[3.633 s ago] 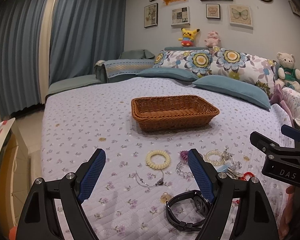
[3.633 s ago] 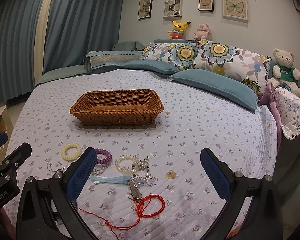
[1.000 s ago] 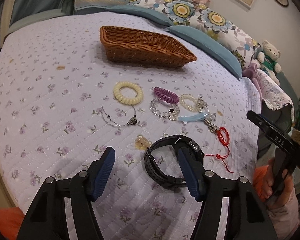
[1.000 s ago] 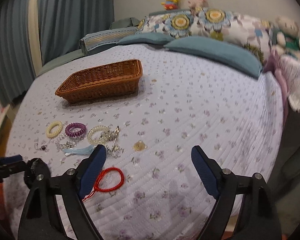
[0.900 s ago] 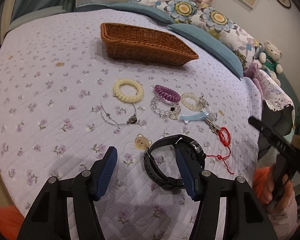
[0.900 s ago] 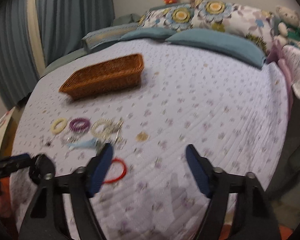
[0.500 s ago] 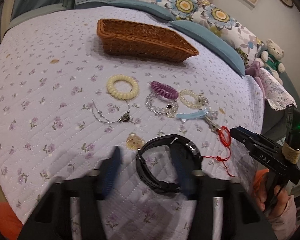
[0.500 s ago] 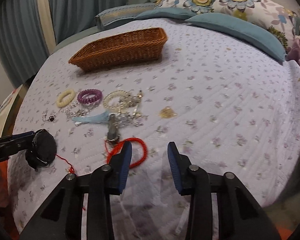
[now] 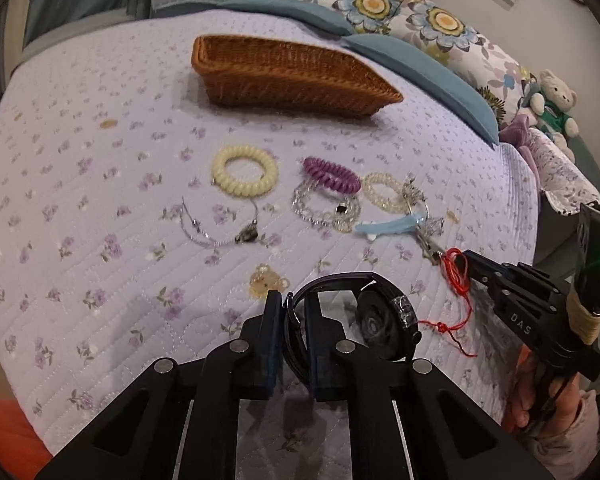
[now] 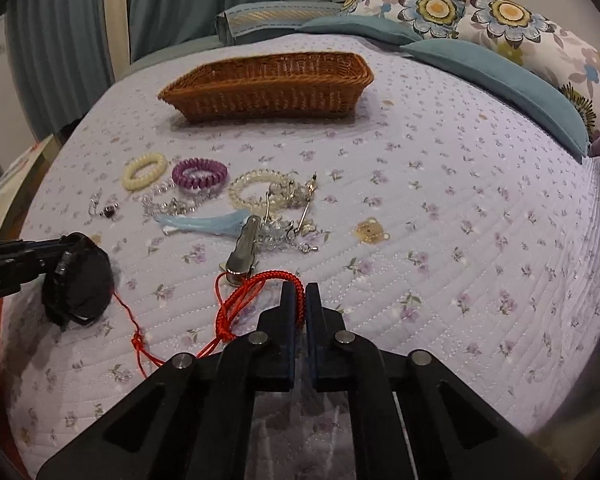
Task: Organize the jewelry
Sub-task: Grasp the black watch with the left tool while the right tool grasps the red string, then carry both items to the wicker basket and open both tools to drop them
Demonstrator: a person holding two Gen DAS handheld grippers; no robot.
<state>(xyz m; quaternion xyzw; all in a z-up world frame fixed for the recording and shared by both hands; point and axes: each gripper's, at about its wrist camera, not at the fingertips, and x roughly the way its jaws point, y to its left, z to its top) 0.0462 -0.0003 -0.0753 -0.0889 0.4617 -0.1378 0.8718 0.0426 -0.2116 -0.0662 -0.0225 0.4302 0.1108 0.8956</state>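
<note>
My left gripper [image 9: 292, 312] is shut on the strap of a black watch [image 9: 380, 320], also seen in the right wrist view [image 10: 80, 284]. My right gripper [image 10: 299, 300] is shut on a red cord bracelet [image 10: 256, 284], whose red cord [image 9: 454, 272] shows at that gripper's tips in the left view. A brown wicker basket [image 9: 292, 76] [image 10: 268, 84] stands farther up the bed. Between lie a cream coil tie [image 9: 244, 170], a purple coil tie [image 9: 332, 174], a clear bead bracelet [image 9: 324, 210], a thin chain necklace [image 9: 216, 232] and a blue clip [image 10: 204, 222].
Two small yellow bear charms [image 9: 266, 280] [image 10: 370, 232] lie on the lilac floral bedspread [image 10: 480, 200]. A silver clip [image 10: 242, 252] and earrings [image 10: 292, 208] lie near the red cord. Blue pillows [image 10: 500, 76] and flowered cushions [image 10: 480, 12] line the headboard. The bed's edge is close below both grippers.
Both grippers have closed: the left onto the watch strap, the right onto the red cord bracelet. The right gripper has moved down to the bracelet.
</note>
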